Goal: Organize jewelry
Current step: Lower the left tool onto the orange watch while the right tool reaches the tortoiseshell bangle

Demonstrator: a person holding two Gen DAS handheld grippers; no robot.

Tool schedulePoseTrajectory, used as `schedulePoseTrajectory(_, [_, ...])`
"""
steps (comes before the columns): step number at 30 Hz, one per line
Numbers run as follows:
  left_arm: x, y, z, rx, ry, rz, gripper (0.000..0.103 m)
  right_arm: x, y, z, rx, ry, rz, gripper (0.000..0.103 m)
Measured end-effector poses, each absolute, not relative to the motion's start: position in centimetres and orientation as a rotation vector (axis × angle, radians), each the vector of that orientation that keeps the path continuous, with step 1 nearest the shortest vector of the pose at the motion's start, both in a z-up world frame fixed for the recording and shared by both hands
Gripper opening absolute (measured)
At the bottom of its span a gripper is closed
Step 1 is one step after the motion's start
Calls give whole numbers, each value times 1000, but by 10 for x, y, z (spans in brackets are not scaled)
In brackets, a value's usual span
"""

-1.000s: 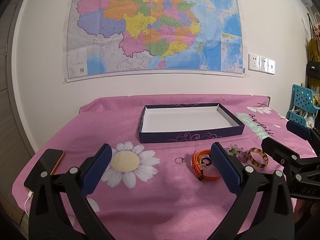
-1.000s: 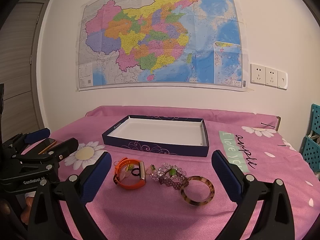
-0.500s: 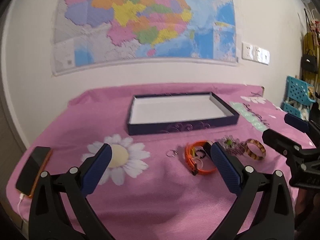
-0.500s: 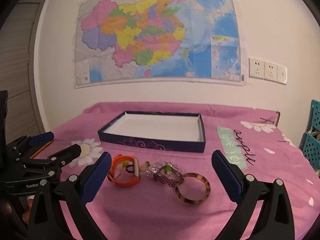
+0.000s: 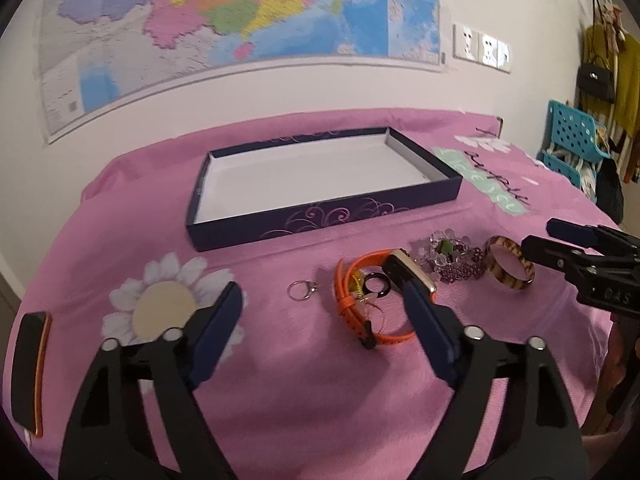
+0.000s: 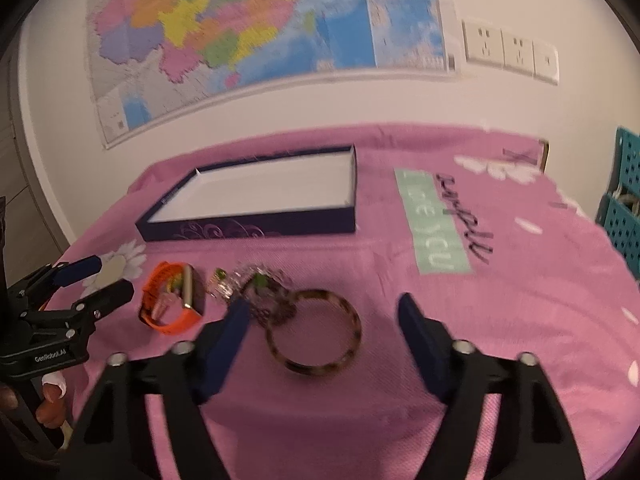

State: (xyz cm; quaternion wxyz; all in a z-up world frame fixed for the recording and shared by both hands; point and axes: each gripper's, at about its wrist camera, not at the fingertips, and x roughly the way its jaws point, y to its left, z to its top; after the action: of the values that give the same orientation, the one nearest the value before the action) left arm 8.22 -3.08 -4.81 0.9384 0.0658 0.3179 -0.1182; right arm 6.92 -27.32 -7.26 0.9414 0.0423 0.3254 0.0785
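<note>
Lay in a row on the pink desk [image 5: 320, 400] near the dark box [image 5: 324, 216]: small ring [image 5: 303, 290], orange watch [image 5: 370, 300], beads [image 5: 452, 256], brown bangle [image 6: 314, 332]. Hung wide open over them, left tongs [image 5: 324, 320] and right tongs [image 6: 324, 320], holding nothing.

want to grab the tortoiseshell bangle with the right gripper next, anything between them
Nothing visible does. The right gripper is open just short of the bangle; only the beaded bracelet touches the bangle's far left rim.
</note>
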Motion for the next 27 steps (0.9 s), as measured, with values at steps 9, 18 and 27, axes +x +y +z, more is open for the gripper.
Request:
schedulePoseTrajectory(9, [111, -40, -58, 151, 755, -297, 50, 91, -278, -94, 127, 787, 187, 34])
schedulePoseTrajectory(18, [117, -39, -64, 118, 812, -351, 17, 100, -277, -95, 85, 808, 183, 6])
schedulePoseTrajectory(27, [115, -22, -56, -4, 825, -375, 11, 100, -280, -90, 88, 793, 200, 5])
